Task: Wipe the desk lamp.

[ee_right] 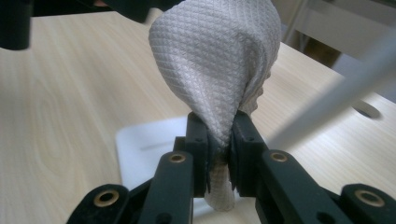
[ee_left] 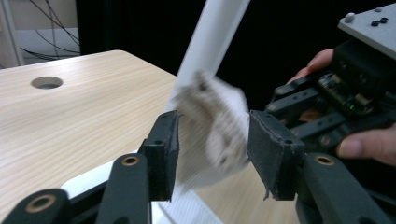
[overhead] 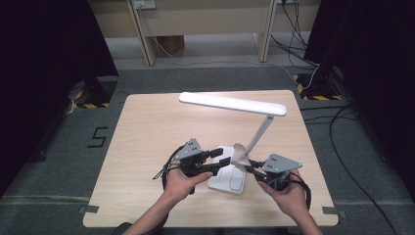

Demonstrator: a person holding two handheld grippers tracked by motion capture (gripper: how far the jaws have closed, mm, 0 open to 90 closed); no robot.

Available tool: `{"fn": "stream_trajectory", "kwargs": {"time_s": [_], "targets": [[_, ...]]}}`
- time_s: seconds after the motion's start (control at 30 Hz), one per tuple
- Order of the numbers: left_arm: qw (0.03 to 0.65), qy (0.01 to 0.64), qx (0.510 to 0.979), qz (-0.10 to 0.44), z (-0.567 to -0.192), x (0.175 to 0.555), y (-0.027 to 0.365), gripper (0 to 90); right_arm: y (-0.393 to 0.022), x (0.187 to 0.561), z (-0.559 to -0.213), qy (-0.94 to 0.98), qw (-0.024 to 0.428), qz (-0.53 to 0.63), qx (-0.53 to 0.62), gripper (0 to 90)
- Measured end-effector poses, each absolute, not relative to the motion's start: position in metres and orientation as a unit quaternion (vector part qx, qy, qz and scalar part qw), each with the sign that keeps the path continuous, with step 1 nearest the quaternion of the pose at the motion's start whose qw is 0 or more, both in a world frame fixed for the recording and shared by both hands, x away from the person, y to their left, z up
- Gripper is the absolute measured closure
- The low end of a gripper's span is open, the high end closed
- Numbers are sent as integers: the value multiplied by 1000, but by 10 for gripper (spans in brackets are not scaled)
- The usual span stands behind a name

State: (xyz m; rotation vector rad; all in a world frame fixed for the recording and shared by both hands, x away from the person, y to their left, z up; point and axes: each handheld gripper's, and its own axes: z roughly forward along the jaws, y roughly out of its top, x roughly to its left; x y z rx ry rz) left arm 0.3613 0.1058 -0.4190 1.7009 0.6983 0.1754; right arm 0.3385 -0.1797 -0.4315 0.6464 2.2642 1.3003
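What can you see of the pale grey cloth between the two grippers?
The pale grey woven cloth has a fine diamond-pattern weave and looks soft, like a microfibre wipe. It is bunched, puffing out above the right gripper, whose black jaws pinch its lower part, with a short tail hanging below. It is held above the white lamp base, beside the lamp's slanted white arm. The left gripper has its jaws open on either side of it, pads apparently not pressing.

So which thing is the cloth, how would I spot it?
Find the white desk lamp on the wooden table. Follow its slanted arm down to its flat base, and right above that sits the cloth, pinched in the right tool. It is the one soft, crumpled, pale grey thing among hard white and black parts.
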Motion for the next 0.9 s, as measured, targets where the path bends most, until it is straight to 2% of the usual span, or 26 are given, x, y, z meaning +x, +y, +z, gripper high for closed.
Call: {"fn": "stream_trajectory", "kwargs": {"time_s": [0.13,0.23,0.57,0.9], "targets": [[566,322,752,103,-443,365,116,531,-200,332,-428,811,243,465,258,801],[521,333,777,119,-463,368,119,601,-215,327,-421,798,263,467,277,801],[479,327,807,112,-493,376,106,647,-236,330,-386,764,311,480,299,800],[463,328,816,107,-503,382,103,649,-236,344,-364,764,304,484,301,800]]}}
